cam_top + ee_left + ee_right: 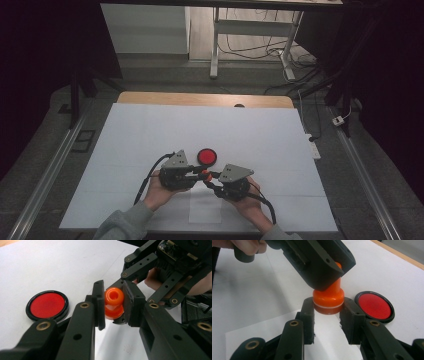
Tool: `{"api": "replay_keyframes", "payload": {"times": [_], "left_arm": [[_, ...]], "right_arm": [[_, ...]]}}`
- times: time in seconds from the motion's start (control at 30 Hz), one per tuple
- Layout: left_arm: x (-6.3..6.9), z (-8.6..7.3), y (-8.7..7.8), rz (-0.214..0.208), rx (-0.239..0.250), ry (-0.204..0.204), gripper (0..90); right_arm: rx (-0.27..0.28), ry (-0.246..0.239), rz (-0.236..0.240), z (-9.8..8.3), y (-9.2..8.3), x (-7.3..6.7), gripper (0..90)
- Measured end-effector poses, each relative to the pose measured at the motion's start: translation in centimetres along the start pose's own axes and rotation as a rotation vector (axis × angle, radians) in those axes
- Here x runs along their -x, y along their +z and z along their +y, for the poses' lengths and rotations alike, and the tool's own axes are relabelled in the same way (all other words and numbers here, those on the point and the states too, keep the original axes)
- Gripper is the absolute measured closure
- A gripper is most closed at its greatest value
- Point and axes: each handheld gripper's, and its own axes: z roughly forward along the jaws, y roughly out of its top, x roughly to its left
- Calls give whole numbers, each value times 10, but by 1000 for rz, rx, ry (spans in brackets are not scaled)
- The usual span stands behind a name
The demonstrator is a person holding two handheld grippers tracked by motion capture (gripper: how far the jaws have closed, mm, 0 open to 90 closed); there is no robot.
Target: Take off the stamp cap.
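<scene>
A small orange bottle-shaped piece hangs just above the table between both grippers. My left gripper is shut on its narrow, hollow-topped upper part. In the right gripper view, my right gripper is shut on the wider lower part, which has a pale ring around it. The left gripper's jaws come in from above there and hide the top. From the high view, the left gripper and right gripper meet tip to tip near the table's front. A red disc with a black rim lies flat just behind them.
A large white sheet covers the table, with a smaller white paper at the front edge under the hands. The bare wooden edge shows at the back. The red disc lies close to the jaws.
</scene>
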Motion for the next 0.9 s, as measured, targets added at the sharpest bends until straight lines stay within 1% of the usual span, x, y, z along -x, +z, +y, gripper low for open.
{"api": "replay_keyframes", "payload": {"times": [0.3,0.43,0.5,0.6,0.73,0.83,0.87,0.9], "left_arm": [[1,0,0,6,7,-4,724],[1,0,-1,6,10,-6,725],[1,0,0,4,10,-6,725],[2,0,0,7,12,-7,725],[2,0,-1,6,18,-10,726],[1,0,-2,6,21,-11,726],[1,0,-3,25,33,-9,726],[0,0,-8,60,42,-3,729]], "right_arm": [[12,14,-2,-1,0,0,652],[11,4,6,0,0,0,652],[-1,-14,5,0,-1,1,652],[-4,-19,8,0,-2,1,653],[8,-2,15,0,-1,2,652],[20,28,17,-1,-1,2,652],[23,37,16,-1,-1,1,653],[10,52,14,-2,0,2,652]]}}
